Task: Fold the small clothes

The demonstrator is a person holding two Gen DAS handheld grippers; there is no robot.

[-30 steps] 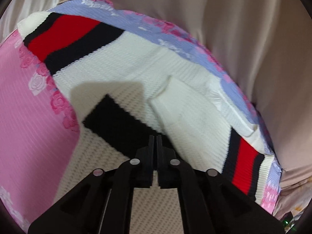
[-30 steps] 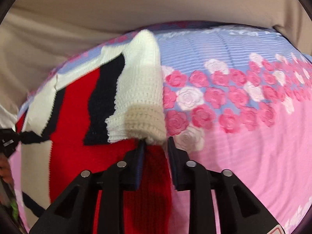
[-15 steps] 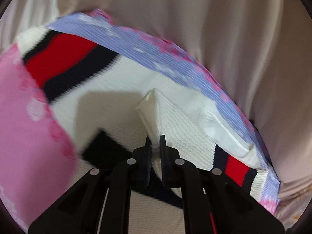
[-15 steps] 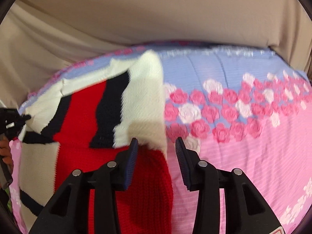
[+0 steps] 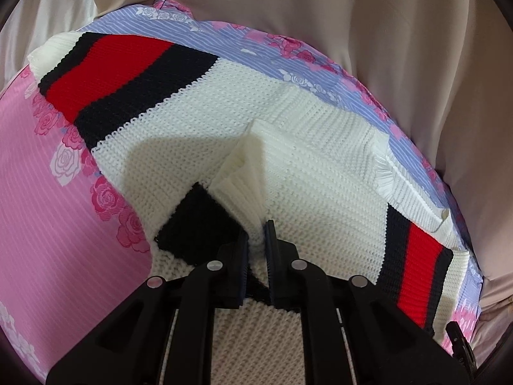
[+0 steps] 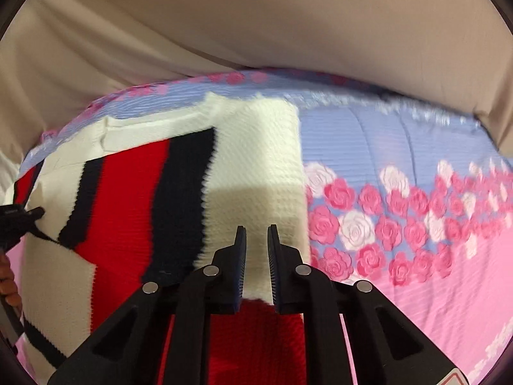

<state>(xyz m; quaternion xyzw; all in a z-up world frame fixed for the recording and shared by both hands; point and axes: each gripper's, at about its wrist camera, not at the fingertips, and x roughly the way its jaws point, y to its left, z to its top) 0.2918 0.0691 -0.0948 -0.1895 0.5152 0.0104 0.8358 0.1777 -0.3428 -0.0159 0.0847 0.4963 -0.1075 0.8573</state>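
Sweater [image 5: 198, 134] cuff pinched in left gripper [image 5: 256, 235], right gripper [image 6: 257, 239] parted and empty; lay sleeve flat across body, avoid bunching.

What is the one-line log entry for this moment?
left hand-held gripper: pinching sweater fold | right hand-held gripper: open over sweater | bedsheet underneath

Sweater [image 5: 198, 122] lies on bedspread [image 5: 64, 224], curtain [image 5: 352, 16] behind.

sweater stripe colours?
Cream knit sweater with red bands edged in black; clearest in the left wrist view.
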